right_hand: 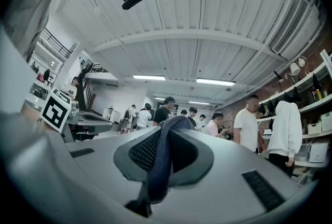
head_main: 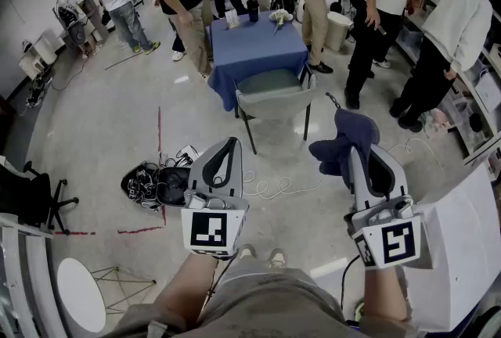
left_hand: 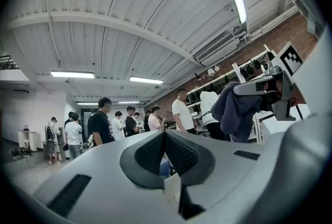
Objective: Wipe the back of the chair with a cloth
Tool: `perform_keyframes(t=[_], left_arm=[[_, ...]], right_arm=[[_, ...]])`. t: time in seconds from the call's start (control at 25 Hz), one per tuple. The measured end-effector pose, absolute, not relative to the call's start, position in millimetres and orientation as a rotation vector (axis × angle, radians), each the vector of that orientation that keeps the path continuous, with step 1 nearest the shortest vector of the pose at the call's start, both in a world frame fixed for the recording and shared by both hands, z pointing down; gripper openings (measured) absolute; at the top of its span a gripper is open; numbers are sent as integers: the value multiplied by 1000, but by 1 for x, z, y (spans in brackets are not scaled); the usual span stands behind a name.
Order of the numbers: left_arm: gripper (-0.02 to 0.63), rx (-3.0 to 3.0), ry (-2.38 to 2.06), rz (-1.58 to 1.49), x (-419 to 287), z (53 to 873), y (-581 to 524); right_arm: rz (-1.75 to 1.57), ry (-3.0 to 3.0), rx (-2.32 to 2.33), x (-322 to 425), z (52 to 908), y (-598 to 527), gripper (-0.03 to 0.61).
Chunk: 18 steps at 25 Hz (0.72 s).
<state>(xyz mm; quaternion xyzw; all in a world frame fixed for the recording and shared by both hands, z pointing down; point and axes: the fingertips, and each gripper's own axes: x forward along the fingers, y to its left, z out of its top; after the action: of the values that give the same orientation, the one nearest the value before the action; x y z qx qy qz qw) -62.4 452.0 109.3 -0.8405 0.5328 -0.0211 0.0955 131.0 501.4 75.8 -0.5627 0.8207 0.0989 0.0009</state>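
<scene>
From the head view, my left tongs (head_main: 232,142) and right tongs (head_main: 354,150) point out over the floor toward the grey chair (head_main: 274,90). It stands well ahead of them, just in front of a table (head_main: 258,55) with a blue cover. A dark blue cloth (head_main: 338,142) hangs bunched at the right tongs' tip, apart from the chair.

In the left gripper view, my jaws are pressed together with nothing between them.

In the right gripper view, the jaws are clamped on a fold of the cloth.

Head view looks steeply down; gripper views level, sharing standing people (left_hand: 104,124).
</scene>
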Motion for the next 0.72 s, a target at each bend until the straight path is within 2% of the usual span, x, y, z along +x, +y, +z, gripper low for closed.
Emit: perform_keyframes(t=[0.72], left_arm=[[15,-2478,1623,-114,-60,115,453]], right_arm=[[212,2643,-1690,131,87,496,55]])
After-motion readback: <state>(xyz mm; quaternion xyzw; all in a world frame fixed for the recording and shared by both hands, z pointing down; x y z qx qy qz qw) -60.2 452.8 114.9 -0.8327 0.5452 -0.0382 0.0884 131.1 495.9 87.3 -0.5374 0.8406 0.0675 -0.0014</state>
